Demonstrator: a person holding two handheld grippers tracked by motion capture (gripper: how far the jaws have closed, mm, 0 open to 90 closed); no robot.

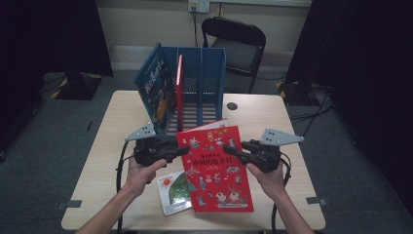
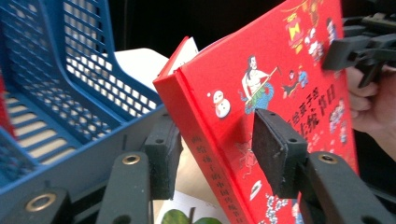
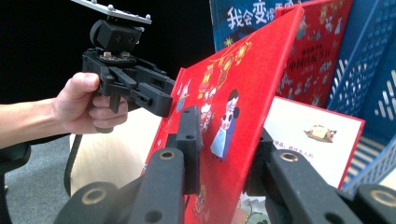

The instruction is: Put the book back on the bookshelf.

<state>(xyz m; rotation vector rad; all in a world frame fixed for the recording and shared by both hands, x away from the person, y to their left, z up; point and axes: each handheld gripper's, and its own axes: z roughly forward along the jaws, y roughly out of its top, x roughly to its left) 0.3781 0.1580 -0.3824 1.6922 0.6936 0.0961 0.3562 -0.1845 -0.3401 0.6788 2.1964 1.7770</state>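
Left gripper [image 1: 184,150]: jaws pinching red book [image 1: 216,168], left edge.
Right gripper [image 1: 228,149]: jaws pinching its right edge.
Book: tilted, lifted near tabletop's [image 1: 112,146] front edge.

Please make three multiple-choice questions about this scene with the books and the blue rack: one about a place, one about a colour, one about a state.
1. Where is the small book with the green cover?
A. on the table, partly under the red book
B. in the blue rack
C. on the chair

2. What colour is the cover of the book held by both grippers?
A. blue
B. red
C. yellow

3. How is the held book?
A. flat on the table
B. standing in the rack
C. lifted and tilted

Answers:
1 A: the small book lies on the table.
2 B: the red book.
3 C: left gripper and right gripper clamp its edges near the rack.
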